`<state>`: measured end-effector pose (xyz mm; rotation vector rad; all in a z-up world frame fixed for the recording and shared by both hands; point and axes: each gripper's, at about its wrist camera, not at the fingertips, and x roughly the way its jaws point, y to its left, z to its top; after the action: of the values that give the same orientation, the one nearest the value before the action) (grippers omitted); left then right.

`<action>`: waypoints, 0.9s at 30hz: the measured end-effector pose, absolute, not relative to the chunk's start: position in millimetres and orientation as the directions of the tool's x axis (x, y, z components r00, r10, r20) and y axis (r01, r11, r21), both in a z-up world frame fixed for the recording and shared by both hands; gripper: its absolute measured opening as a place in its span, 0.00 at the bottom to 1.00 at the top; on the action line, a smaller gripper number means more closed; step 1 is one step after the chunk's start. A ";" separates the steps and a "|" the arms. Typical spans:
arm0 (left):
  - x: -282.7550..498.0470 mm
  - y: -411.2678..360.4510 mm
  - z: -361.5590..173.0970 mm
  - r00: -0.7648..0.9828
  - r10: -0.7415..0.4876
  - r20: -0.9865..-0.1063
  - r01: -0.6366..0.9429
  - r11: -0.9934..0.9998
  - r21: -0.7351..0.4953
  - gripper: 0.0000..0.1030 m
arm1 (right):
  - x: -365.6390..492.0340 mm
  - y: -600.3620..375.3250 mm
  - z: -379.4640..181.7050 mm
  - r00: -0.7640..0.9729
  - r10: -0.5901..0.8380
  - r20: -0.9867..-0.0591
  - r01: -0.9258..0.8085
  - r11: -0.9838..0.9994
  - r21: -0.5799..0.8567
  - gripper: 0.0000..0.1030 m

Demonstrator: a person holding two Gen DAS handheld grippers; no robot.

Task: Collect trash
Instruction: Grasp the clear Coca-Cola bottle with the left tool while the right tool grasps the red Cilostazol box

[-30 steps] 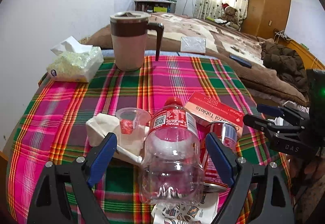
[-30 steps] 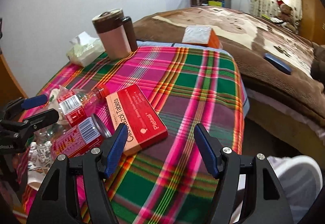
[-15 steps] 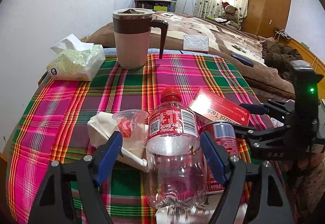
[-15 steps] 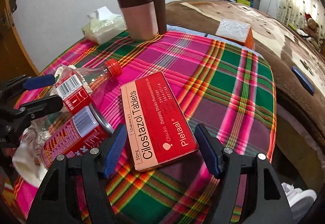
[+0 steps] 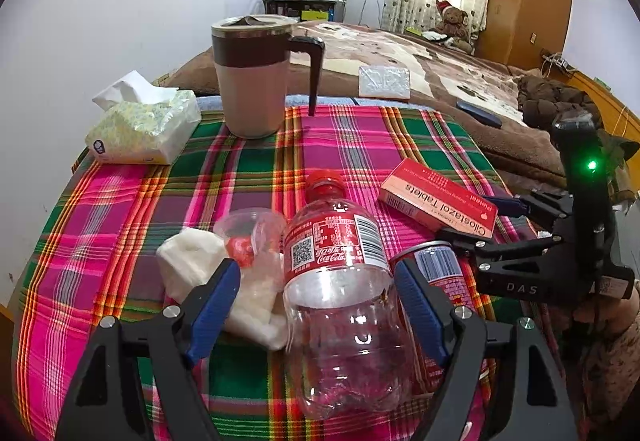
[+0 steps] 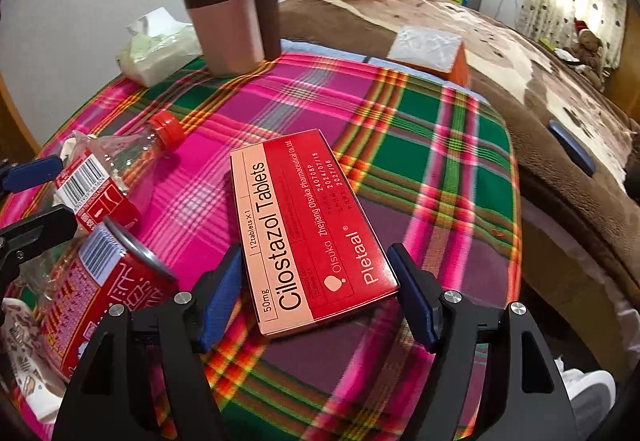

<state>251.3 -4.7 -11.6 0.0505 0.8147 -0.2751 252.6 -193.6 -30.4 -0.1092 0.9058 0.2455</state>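
Left wrist view: the left gripper (image 5: 318,305) straddled a clear plastic bottle (image 5: 340,293) lying on the plaid worktop (image 5: 120,201); its fingers, which had just narrowed, stood apart beside the bottle's sides. A plastic cup (image 5: 250,229) and crumpled tissue (image 5: 192,265) crowded its left, a red can (image 5: 444,273) its right. The right gripper (image 6: 316,289), fingers wide, flanked a red tablet box (image 6: 304,225). A mug (image 5: 252,77) and tissue pack (image 5: 140,129) stood behind.

Red tablet box (image 6: 308,225), pink-green plaid tablecloth (image 6: 432,145)
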 end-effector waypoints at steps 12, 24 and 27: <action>262.2 -18.8 -25.8 0.615 -0.214 -0.759 0.256 0.965 -0.064 0.79 | 249.9 -207.2 -32.2 0.596 0.160 -0.787 -0.225 0.974 0.027 0.70; 256.3 -18.2 -22.4 0.638 -0.206 -0.742 0.235 0.970 -0.067 0.63 | 239.5 -217.8 -25.8 0.638 0.160 -0.753 -0.182 0.982 0.054 0.70; 251.8 -18.7 -18.5 0.649 -0.204 -0.733 0.235 0.970 -0.062 0.63 | 235.9 -217.7 -25.2 0.639 0.163 -0.752 -0.183 0.981 0.057 0.70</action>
<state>251.8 -18.7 -18.5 0.0400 0.8273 -0.2492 235.9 -217.7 -25.2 -0.0254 0.8547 0.1976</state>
